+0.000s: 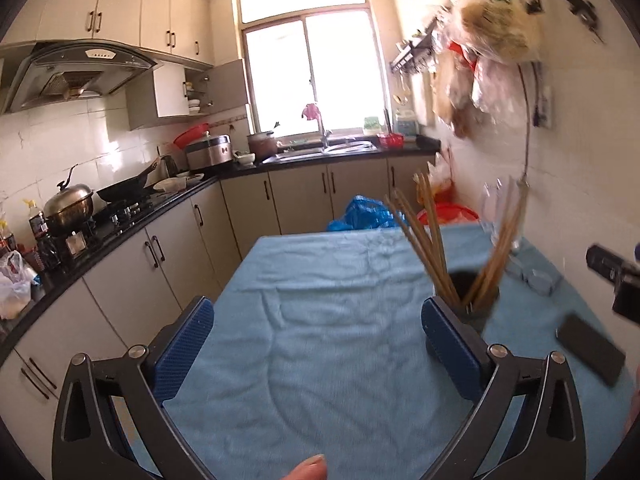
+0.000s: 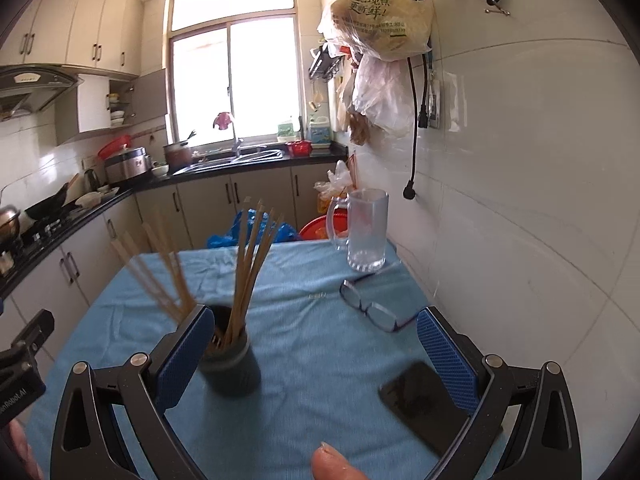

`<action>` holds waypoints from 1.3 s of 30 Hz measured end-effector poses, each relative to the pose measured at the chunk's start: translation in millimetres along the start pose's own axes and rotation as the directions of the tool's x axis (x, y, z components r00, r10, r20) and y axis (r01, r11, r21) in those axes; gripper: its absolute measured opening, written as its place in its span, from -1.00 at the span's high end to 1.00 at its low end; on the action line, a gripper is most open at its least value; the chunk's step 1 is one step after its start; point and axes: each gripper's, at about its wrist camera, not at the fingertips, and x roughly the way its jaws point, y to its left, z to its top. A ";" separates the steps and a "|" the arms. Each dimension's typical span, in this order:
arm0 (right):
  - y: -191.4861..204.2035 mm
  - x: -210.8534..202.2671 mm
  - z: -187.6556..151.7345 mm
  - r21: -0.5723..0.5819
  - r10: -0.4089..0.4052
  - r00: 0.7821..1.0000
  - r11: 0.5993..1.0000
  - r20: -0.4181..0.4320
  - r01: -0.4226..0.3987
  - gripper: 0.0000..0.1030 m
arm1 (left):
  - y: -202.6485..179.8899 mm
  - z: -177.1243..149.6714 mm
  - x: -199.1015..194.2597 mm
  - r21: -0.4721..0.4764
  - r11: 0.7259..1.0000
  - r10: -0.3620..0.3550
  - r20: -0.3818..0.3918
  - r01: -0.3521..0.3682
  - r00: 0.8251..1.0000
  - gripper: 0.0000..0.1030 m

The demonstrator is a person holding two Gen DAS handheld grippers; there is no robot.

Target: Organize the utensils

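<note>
**Both grippers wide open, chopsticks in the cup**

Left gripper [image 1: 318,322] has its 2 blue bumpy pads [image 1: 184,344] far apart, with only the blue cloth [image 1: 320,280] between them. It holds nothing. Its right pad sits in front of the dark cup [image 1: 476,300]; whether it touches the cup is not clear.

Right gripper [image 2: 314,332] is spread just as wide and holds nothing too. Its left pad [image 2: 182,356] is in front of the same dark round cup [image 2: 234,364].

Thin brown wooden chopsticks [image 2: 248,264] stand in the cup and fan out in 2 bunches. The cup stands on the wrinkly cloth on the table.

A plastic bag [image 2: 380,12] on the wall has green Chinese writing, too small to read surely. A see-through glass mug [image 2: 366,232], glasses [image 2: 372,308] and a flat black phone [image 2: 416,396] lie near.
</note>
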 end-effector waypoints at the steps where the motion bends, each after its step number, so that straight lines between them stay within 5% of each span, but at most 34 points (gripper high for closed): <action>1: -1.7 -8.8 -6.9 -0.004 0.003 1.000 1.000 -0.002 -0.003 -1.00 | 0.6 -7.7 -8.3 0.010 1.000 0.003 -0.002 -0.003 1.000 -1.00; 6: -8.5 -36.2 -39.4 0.004 0.019 0.999 1.000 -0.034 -0.019 -1.00 | 8.3 -39.5 -43.3 0.006 0.998 0.056 -0.011 -0.056 0.998 -1.00; 16: 0.4 -77.9 -103.8 0.017 -0.009 0.991 1.000 -0.136 0.011 -1.00 | 15.5 -89.5 -69.4 -0.080 0.997 -0.024 -0.110 0.015 0.994 -1.00; 39: 31.3 -71.4 -117.8 -0.078 -0.016 0.988 0.997 -0.152 0.004 -1.00 | 11.4 -102.2 -49.3 -0.047 0.999 -0.003 -0.166 -0.005 0.986 -1.00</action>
